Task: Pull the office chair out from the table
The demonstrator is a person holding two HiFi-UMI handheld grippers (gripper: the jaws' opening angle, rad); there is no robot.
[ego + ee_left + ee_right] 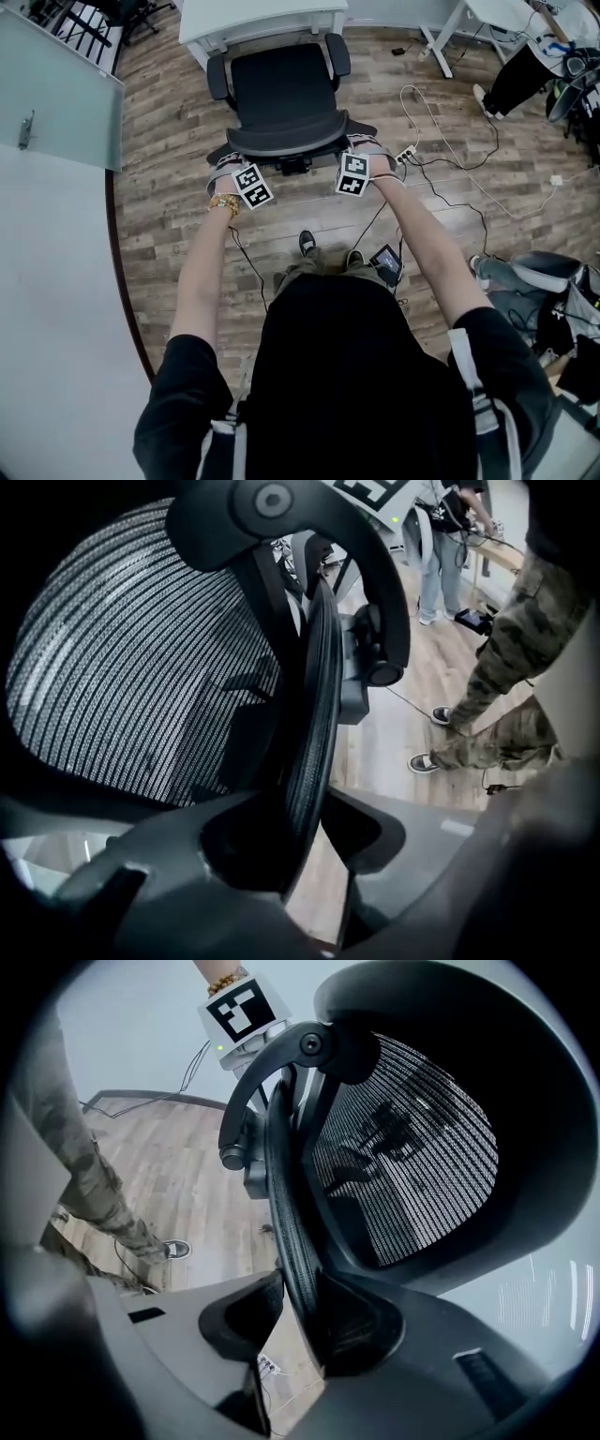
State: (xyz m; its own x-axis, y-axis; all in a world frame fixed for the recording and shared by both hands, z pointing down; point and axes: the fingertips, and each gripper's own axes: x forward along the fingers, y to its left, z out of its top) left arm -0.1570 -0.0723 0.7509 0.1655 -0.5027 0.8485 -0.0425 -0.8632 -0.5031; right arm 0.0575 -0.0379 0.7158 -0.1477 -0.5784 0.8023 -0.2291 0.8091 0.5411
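Mesh-sided backrest (141, 667), its rim running between the jaws of the left gripper (317, 803). The jaws stand wide, one pad on the mesh side and the other jaw's tip meeting the rim from the floor side. That reads as a clamp on the backrest, though a sliver of floor shows lower down between rim and jaw. Right gripper (292, 1305) does the same at the opposite end, both pads pinching the rim, and the hold looks firm. Head view shows both grippers on the backrest's upper edge, one at each end, arms stretched forward and slanting down. Office chair (284, 94) faces the white table (262, 19), squared to it, with the seat front just at the table's edge and most of the seat in the open. Step in hand, my read: the pull itself, partway, chair partly out. Next move calls for drawing both hands back evenly so the chair rolls straight and does not swivel. A step back is also needed, since the operator's shoes (307, 242) are near the chair's base. Wood floor (169, 216) is bare behind the base, but cables (441, 165) and a power strip (405, 155) lie just to the right. Castors could snag if the chair drifts that way.
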